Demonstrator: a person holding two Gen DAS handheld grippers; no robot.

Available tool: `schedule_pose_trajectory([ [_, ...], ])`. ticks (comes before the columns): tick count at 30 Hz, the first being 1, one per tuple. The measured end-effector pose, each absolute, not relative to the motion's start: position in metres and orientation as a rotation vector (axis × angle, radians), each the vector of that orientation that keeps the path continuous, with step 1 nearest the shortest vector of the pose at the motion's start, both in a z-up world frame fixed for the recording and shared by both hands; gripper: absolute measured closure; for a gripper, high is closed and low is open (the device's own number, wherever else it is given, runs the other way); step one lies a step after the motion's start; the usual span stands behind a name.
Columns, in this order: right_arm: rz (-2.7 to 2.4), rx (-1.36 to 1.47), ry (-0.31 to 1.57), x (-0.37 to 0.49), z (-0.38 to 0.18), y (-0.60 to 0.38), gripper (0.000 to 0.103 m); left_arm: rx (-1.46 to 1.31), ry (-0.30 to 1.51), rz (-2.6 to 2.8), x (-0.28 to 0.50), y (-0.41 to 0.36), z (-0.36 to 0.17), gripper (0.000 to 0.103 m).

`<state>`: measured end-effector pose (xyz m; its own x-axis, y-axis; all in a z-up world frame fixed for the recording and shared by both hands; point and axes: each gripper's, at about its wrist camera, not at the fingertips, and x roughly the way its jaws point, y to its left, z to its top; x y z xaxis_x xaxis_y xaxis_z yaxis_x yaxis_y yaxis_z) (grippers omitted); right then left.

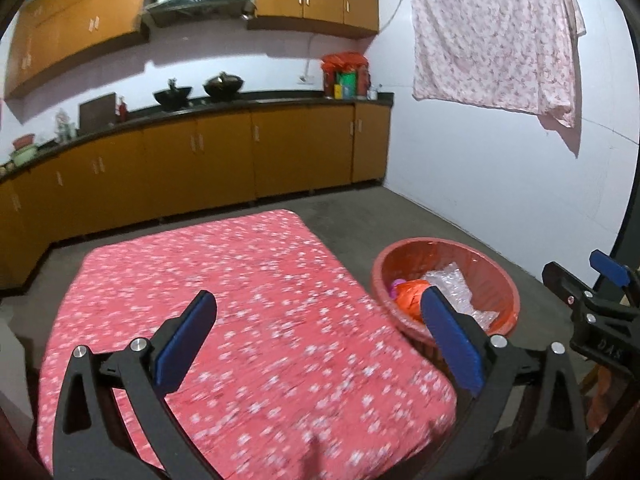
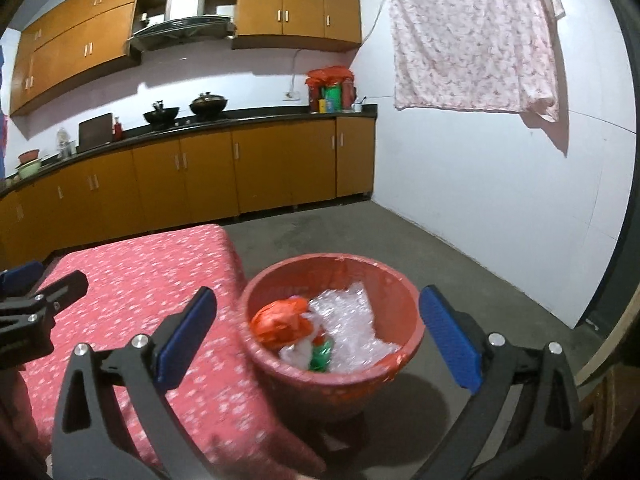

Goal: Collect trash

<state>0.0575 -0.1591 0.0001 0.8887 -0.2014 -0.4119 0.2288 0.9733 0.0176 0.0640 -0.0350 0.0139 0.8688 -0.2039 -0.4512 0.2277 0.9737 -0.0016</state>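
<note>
Both the left gripper [image 1: 320, 344] and right gripper [image 2: 316, 340] were spread wide and empty. The table [image 1: 248, 300] showed no litter; the basin [image 2: 400, 364] held it. A final visual check seemed sufficient.

You can read almost nothing here. The only lettering sits on the black body of the right gripper [image 1: 606, 292], where it enters the left wrist view at the far right edge: pale raised characters that look like "DAS", though the last one is cut off and you cannot be sure of it. The colourful packages [image 2: 330, 98] on the far counter carry printing, but it is too small and blurred for you to make out. Nothing else shows words, numbers or signs.
</note>
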Motion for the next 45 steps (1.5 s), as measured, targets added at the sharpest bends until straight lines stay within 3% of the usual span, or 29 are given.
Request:
schedule_pose_trajectory([
  [23, -0.142, 0.047, 0.359, -0.02, 0.011, -0.108, 0.004, 0.029, 0.398, -0.097, -0.009, 0.005, 0.015, 0.002],
  [45, -0.145, 0.065, 0.372, -0.027, 0.004, -0.103, 0.004, 0.037, 0.407, -0.095, -0.015, 0.007, 0.011, 0.002],
])
